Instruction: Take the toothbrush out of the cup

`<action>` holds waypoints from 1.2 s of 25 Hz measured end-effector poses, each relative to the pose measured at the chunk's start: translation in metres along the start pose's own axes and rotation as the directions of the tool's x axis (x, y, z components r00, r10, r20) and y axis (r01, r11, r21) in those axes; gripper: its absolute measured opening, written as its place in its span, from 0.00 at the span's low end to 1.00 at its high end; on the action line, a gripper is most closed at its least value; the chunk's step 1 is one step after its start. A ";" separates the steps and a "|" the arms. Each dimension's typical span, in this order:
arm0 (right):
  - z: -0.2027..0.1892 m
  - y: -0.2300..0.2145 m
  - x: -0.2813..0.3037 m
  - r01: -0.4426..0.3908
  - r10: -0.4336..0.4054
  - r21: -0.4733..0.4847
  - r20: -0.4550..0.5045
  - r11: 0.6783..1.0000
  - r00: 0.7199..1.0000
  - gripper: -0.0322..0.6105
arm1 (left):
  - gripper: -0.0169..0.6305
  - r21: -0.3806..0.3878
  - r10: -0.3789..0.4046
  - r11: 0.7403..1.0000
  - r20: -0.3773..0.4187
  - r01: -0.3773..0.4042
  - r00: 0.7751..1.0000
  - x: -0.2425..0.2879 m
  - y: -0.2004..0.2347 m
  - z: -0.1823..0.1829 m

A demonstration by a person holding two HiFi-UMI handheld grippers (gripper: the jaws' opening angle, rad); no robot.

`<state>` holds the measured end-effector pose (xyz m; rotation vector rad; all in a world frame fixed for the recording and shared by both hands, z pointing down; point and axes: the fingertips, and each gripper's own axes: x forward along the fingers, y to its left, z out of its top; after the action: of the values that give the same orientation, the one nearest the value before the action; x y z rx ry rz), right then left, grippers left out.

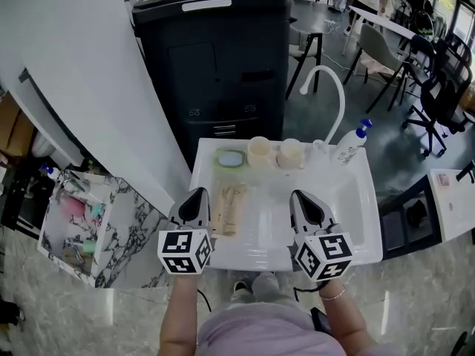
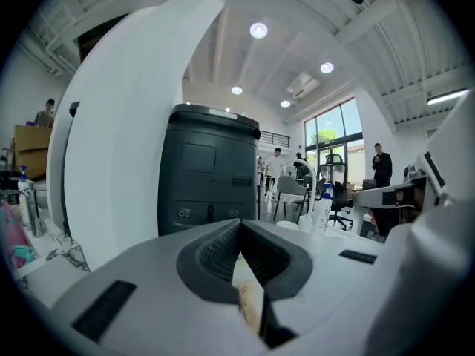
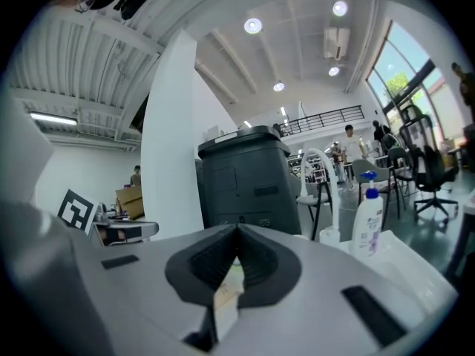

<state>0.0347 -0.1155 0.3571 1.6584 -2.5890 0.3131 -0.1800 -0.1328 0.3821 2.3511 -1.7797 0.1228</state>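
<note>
Hovering at the near rim of the sink (image 1: 369,221): left gripper (image 1: 196,196) and right gripper (image 1: 303,197), fingers pressed together on nothing, likely parked. The cups (image 1: 259,152) at the back show no toothbrush. Pale wooden sticks (image 1: 230,208), possibly it, lie flat in the basin.

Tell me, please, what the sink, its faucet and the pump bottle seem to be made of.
The sink looks like glossy white ceramic or moulded plastic: it is smooth, with soft reflections. The faucet is a plain white curved tube, either plastic or painted metal; no bare metal shows. The pump bottle looks like white plastic with a blue plastic pump head.
</note>
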 end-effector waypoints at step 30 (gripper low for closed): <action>-0.013 0.013 -0.004 -0.061 0.056 -0.056 -0.084 0.997 0.995 0.05 | 0.03 -0.037 -0.024 0.999 -0.031 0.023 0.999 -0.007 0.001 -0.018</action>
<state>0.0238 -0.1038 0.3672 1.5205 -2.5642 0.2979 -0.1815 -0.1229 0.3983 2.3311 -1.7245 0.1216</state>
